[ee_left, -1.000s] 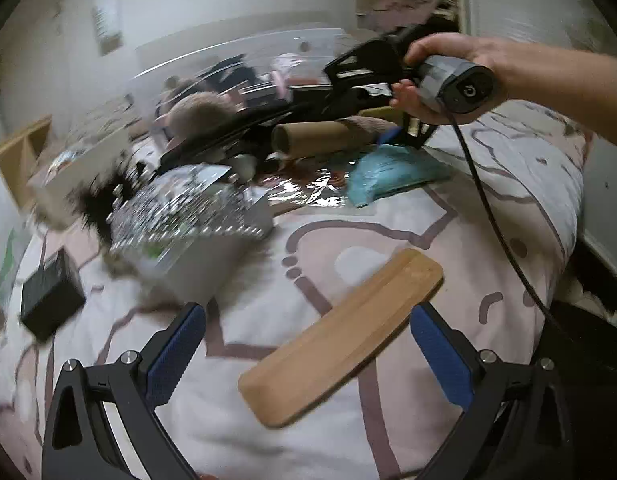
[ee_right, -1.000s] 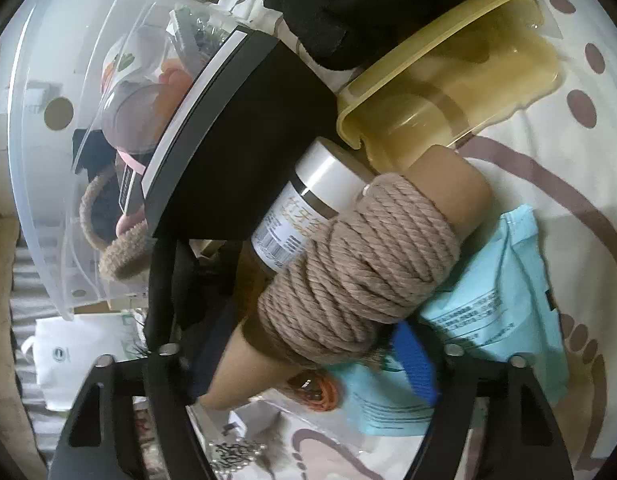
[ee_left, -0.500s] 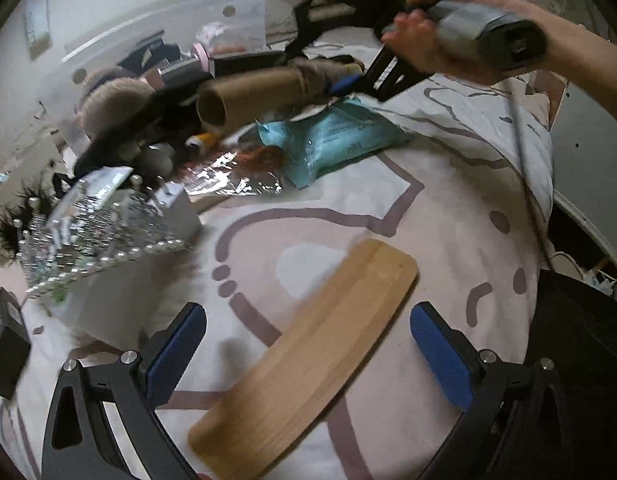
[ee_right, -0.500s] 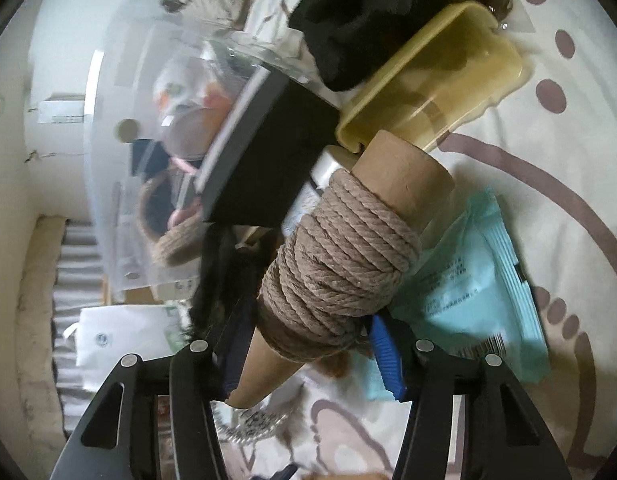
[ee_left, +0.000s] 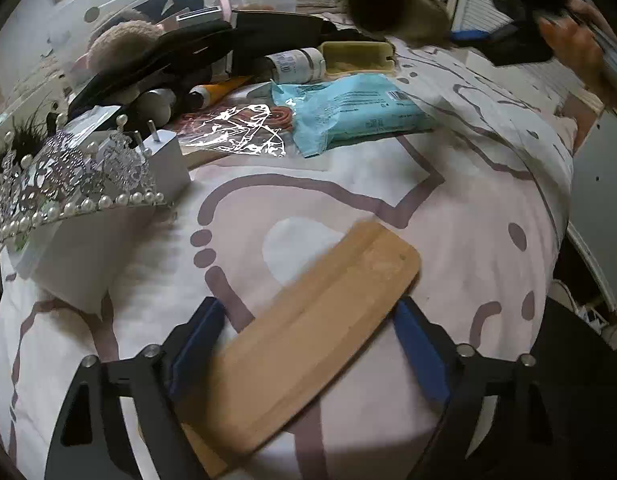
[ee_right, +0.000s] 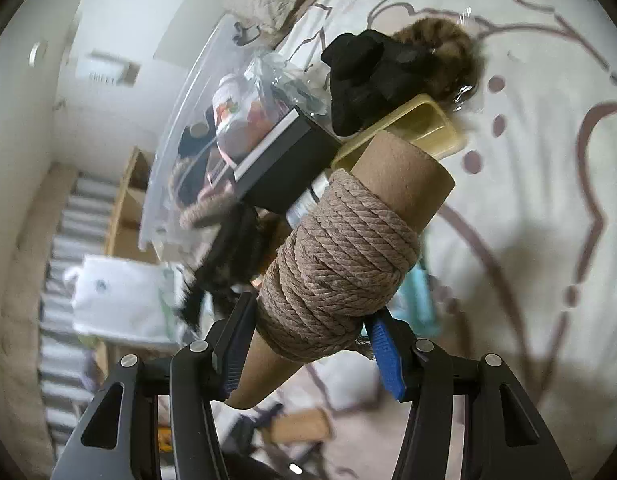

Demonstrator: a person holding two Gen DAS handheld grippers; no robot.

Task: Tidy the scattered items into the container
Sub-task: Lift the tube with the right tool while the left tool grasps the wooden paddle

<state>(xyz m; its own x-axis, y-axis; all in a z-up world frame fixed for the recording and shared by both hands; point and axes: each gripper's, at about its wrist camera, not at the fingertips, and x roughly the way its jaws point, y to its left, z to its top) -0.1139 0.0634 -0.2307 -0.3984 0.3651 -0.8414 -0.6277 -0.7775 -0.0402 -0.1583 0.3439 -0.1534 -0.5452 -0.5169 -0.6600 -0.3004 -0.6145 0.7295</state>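
Looking first at what is obscured, we note that the clear plastic container (ee_right: pixel 196 92) is blurred in both views and its contents cannot be counted; the right hand (ee_left: pixel 580 52) is cut off at the frame edge and smeared by motion. In the left wrist view the rope spool (ee_left: pixel 392 8) appears only as a dark blur.

We count one wooden tray (ee_left: pixel 308 344) lying on the bed sheet (ee_left: pixel 468 200), one blue packet (ee_left: pixel 356 108), one pearl tiara (ee_left: pixel 64 184), one white charger (ee_left: pixel 164 156), one yellow tub (ee_left: pixel 356 56) and one white bottle (ee_left: pixel 296 64).

The left gripper (ee_left: pixel 304 344) straddles the wooden tray. Its fingers (ee_left: pixel 196 344) have just been closing and the tray lies between them; whether the pads press on it yet we cannot tell.

The right gripper (ee_right: pixel 308 348) has its fingers clamped on the rope spool (ee_right: pixel 340 264), held in the air in front of the container. Compared with the earlier frame, the spool has left the pile beside the bottle and now sits higher.
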